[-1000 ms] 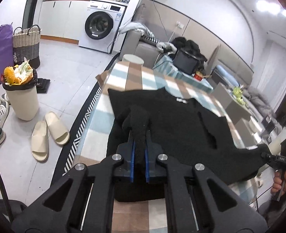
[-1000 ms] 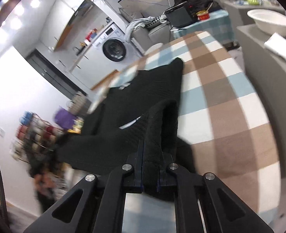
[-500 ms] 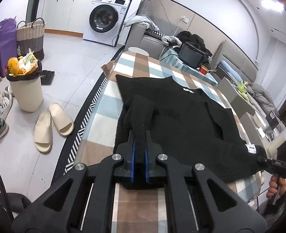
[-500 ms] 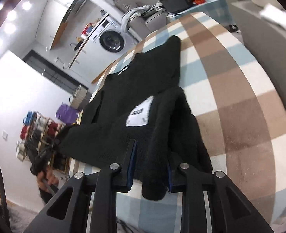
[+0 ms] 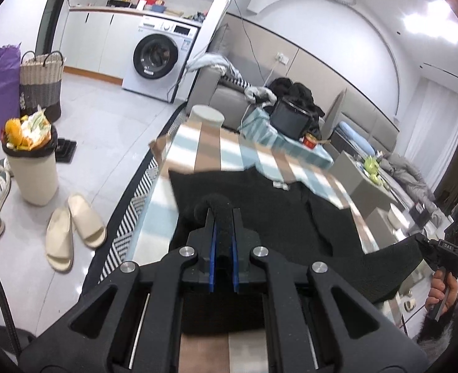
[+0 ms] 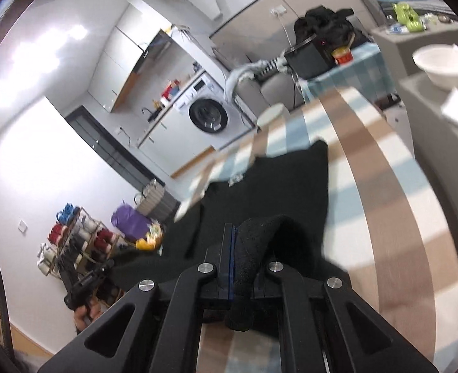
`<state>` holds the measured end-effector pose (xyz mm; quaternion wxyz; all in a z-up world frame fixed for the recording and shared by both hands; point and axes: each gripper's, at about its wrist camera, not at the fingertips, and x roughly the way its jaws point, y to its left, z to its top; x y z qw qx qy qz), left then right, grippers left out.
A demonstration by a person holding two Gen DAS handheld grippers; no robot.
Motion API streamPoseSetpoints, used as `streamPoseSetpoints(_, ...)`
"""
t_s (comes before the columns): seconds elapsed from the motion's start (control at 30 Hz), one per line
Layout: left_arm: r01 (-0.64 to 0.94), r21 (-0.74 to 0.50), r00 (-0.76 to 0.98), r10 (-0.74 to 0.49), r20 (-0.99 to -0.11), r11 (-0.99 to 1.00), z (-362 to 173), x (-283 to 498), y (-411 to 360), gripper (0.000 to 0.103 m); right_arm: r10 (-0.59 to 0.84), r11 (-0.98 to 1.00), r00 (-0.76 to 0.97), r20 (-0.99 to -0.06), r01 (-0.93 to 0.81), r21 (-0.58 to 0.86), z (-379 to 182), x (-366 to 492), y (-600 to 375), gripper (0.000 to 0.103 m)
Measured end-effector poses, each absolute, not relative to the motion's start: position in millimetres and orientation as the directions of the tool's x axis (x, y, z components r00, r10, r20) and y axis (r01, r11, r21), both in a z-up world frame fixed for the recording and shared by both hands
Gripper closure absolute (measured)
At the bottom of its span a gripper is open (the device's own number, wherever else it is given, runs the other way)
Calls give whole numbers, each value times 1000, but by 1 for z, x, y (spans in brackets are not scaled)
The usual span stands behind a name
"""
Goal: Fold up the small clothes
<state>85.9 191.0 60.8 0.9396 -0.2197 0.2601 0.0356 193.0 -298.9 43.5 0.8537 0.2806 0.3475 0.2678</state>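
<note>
A black knit sweater [image 5: 275, 211] lies spread on the checked tablecloth [image 5: 207, 152], its neck label toward the far end. My left gripper [image 5: 224, 214] is shut on a bunched fold of its near left edge, held a little above the table. At the far right of this view, my right gripper [image 5: 427, 245] pinches the other near corner, a hand on its handle. In the right wrist view the right gripper [image 6: 238, 233] has its jaws closing tight on a thick roll of the sweater [image 6: 291, 180]. The left gripper [image 6: 104, 267] shows small at lower left.
Left of the table stand a full trash bin [image 5: 31, 168], a pair of slippers [image 5: 73, 227] and a woven basket [image 5: 41, 84]. A washing machine [image 5: 157, 59] is at the back. Grey blocks with a white bowl [image 6: 443, 65] flank the table's right side.
Both grippers have lifted, raising the sweater's near edge off the table. The right jaws loosened around the fabric half a second ago and now pinch it again; the white tag there is hidden.
</note>
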Motion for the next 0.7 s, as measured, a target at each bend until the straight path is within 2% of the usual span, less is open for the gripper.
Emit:
streamPoseSetpoints(0.13, -180, -394, 868, -43, -495, 901, 77, 134, 207, 98, 634, 696, 629, -449, -212, 686, 51, 244, -298, 97)
streamPoseSetpoints(0.3, -231, -428, 839, -43, -542, 873, 66, 213, 234, 97, 592, 700, 628, -506, -89, 708, 29, 336, -297, 95)
streamPoseSetpoints(0.37, -284, -451, 814, -36, -580, 846, 49, 244, 247, 84, 571, 698, 622, -536, -24, 716, 9, 373, -301, 85)
streamPoseSetpoints(0.4, -318, -425, 786, -14, -618, 847, 41, 257, 251, 79, 557, 703, 624, -548, -4, 711, 2, 384, -304, 80)
streamPoseSetpoints(0.43, -334, -404, 773, 2, -635, 851, 35, 262, 253, 79, 518, 723, 627, -582, 44, 690, -8, 396, -308, 76)
streamPoseSetpoints(0.5, -334, -365, 749, 9, -663, 869, 24, 267, 253, 77, 508, 733, 602, -616, 74, 677, -20, 405, -313, 76)
streamPoseSetpoints(0.63, -317, -302, 722, 22, -691, 899, 4, 259, 243, 53, 501, 783, 551, -667, 39, 621, -31, 391, -311, 66)
streamPoseSetpoints(0.7, -291, -268, 704, 16, -710, 918, -3, 257, 236, 48, 517, 790, 523, -678, 13, 613, -33, 384, -307, 66)
